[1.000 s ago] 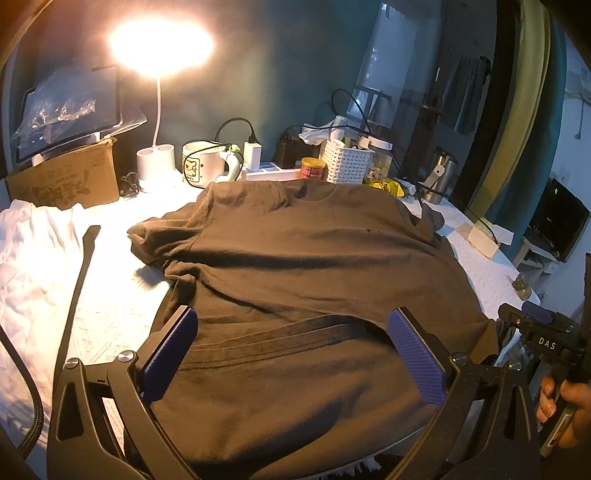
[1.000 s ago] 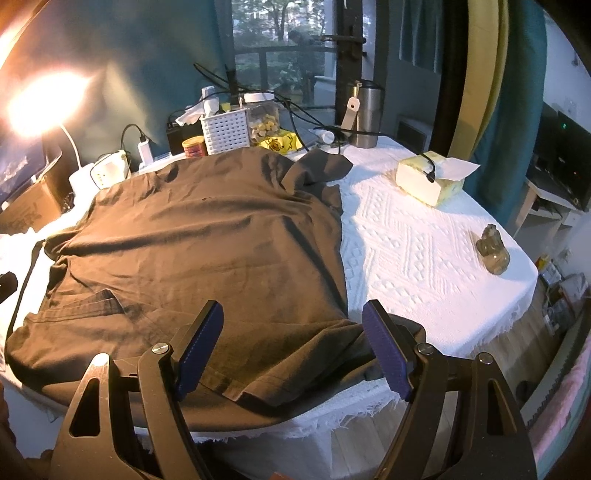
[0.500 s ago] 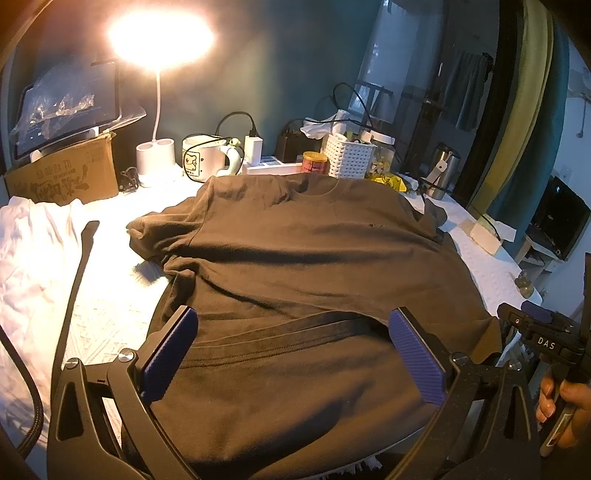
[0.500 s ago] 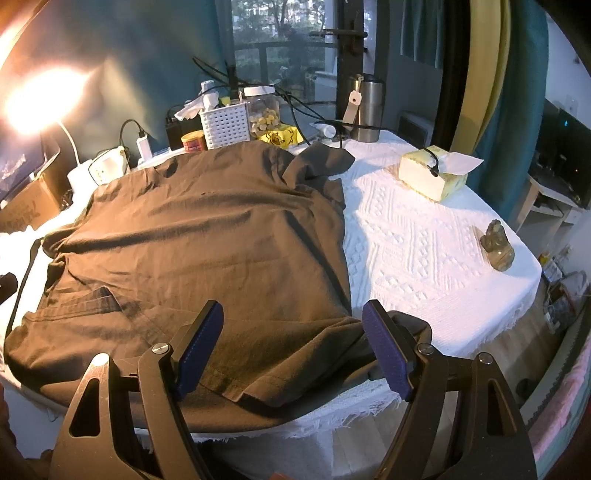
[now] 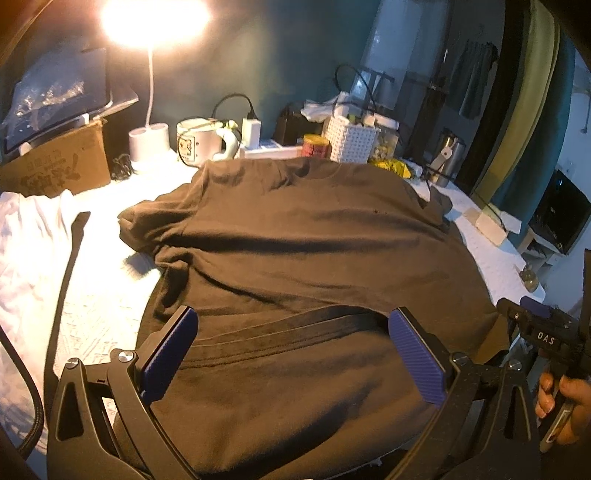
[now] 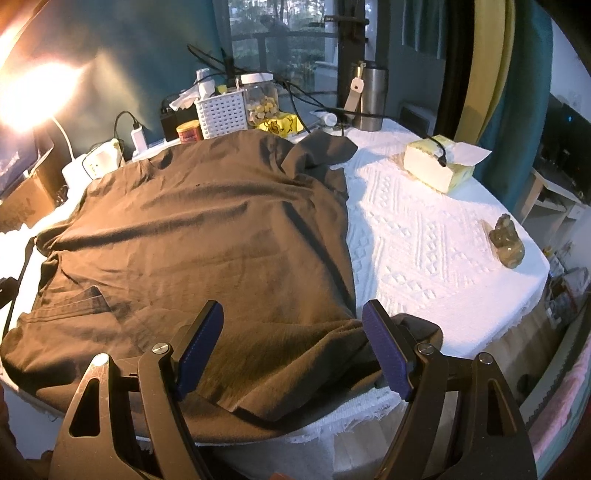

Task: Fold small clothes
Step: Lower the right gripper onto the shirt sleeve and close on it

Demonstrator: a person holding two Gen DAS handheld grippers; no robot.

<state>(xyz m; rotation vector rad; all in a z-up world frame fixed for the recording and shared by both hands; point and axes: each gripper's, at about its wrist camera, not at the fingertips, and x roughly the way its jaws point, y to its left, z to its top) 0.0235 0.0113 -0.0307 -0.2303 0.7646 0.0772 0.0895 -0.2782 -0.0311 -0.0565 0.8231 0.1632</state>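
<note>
In the left wrist view, the upper left of the frame was washed out by the desk lamp [image 5: 149,22], which I judged was there to light the work; under it sat a cardboard box [image 5: 55,166] and a white mug [image 5: 195,142] pushed to the back, clear of the folding area. At the left edge lay a heap of white cloth [image 5: 26,236], perhaps waiting its turn. The brown T-shirt [image 5: 295,240] filled the centre, spread out with its collar towards the clutter at the top and its hem hanging over the near table edge, part of the hem turned back in a dark band. My left gripper [image 5: 291,347] hovered over that hem, jaws spread wide and holding nothing, I think lined up to take the edge. At the lower right a hand [image 5: 561,402] held the other tool's handle.

In the right wrist view, the right gripper [image 6: 293,345] was released too, straddling the shirt's bunched lower corner at bottom centre. To the right, the white tablecloth [image 6: 424,240] was bare but for a tissue box [image 6: 436,166] and a small figurine [image 6: 508,240]
</note>
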